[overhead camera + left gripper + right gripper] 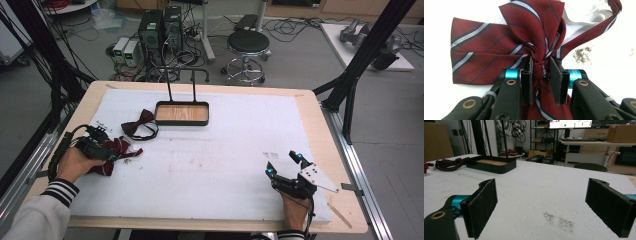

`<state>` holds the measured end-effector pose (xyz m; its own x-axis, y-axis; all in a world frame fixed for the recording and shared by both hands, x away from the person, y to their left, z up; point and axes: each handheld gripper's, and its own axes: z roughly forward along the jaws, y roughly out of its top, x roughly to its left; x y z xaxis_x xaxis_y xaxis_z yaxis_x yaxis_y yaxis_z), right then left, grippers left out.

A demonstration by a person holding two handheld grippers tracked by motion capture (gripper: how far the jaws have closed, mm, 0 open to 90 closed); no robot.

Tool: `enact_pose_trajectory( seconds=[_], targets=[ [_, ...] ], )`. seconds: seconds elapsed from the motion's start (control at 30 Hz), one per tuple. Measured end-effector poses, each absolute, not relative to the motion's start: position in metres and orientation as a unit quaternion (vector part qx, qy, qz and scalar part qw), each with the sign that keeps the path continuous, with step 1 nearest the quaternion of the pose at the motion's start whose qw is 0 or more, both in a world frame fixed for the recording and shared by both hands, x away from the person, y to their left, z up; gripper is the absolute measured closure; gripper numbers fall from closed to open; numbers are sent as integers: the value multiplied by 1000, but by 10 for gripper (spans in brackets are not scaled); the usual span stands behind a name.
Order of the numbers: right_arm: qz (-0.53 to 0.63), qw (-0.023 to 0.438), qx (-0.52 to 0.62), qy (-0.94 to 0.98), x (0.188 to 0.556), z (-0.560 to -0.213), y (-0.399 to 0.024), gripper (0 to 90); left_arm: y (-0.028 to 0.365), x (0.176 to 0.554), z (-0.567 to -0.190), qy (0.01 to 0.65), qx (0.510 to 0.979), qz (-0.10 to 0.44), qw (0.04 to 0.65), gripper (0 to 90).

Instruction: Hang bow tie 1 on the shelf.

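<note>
My left hand-held gripper (541, 72) is clenched on the striped bow tie (506, 47), its jaws pinched across the narrow knot at the middle of the bow. In the left gripper view the knot sits squarely between the two black pads, with one wing spreading to the left of the frame, a folded loop rising to the upper centre, and a thin strap running off toward the upper right. The bow's long axis therefore runs side to side across my jaws, and I am holding it at its waist, the one place narrow enough to grip.

In the high view this striped bow tie (116, 150) lies at the lower left of the frame, on the white sheet that covers the bench (310, 100), right under my left hand-held gripper (100, 145). The tray (181, 113) with the wooden floor sits toward the upper centre, up and to the right of my left hand, and a second, plain dark bow tie (140, 124) lies between the two, just left of the tray.

My right hand-held gripper (284, 164) rests at the lower right with its jaws spread wide and nothing between them, well apart from everything. The left hand is much the nearer to the tray, so I judge the carry falls to it, passing over or beside the plain bow tie.
</note>
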<state>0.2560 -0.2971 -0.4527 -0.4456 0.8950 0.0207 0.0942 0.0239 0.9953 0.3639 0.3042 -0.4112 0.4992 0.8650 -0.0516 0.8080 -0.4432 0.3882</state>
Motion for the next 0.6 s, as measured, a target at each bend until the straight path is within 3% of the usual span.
enact_pose_trajectory(
  seconds=[0.6],
  targets=[
    [576,350,394,625,256,-453,-297,97,318,351,-395,481,834,137,234,737]
  ],
)
